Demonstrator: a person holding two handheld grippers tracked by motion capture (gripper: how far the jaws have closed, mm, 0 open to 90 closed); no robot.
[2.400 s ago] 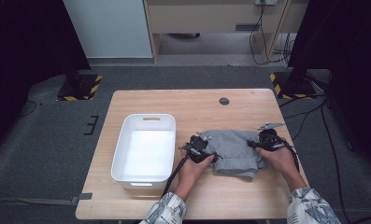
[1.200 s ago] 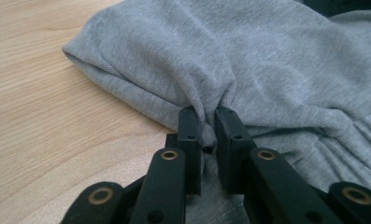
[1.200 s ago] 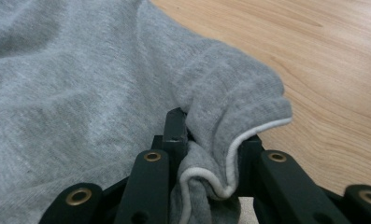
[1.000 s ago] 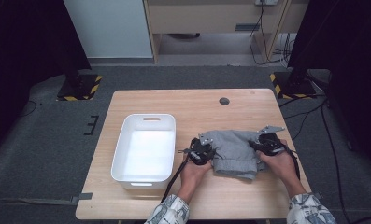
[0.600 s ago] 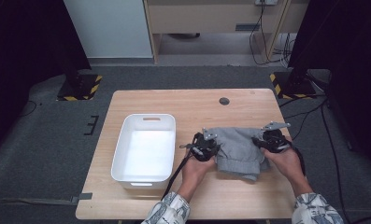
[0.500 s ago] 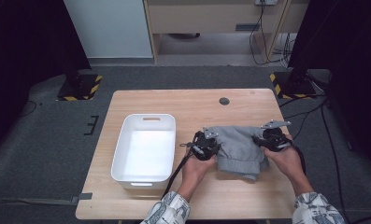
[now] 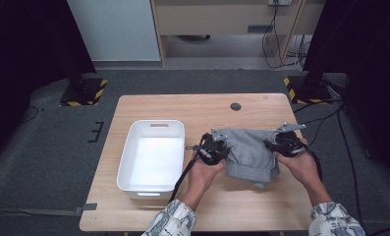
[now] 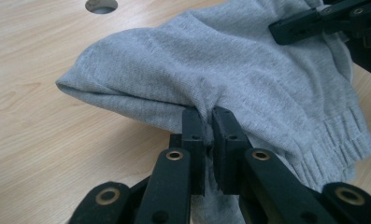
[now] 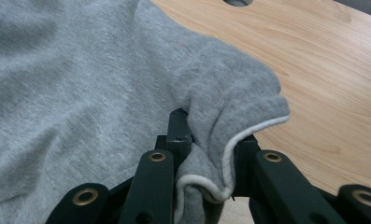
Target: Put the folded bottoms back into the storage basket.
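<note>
Sitting on the left part of the wooden table (image 7: 148, 105), a white bin (image 7: 152, 158) stands with nothing visible inside it, its handle slot at the far end. Just to its right, the left tongs (image 7: 221, 147) are clamped on a fold of the grey garment (image 7: 249, 152), their jaws pressed together on the cloth in the left gripper view. That garment lies bunched on the table between both hands, its ribbed cuff (image 8: 344, 140) hanging toward the near edge. At the garment's right side, the right tongs (image 7: 276, 145) are clamped on a white-piped hem (image 9: 248, 133). A round hole (image 7: 236, 106) marks the table farther back.
</note>
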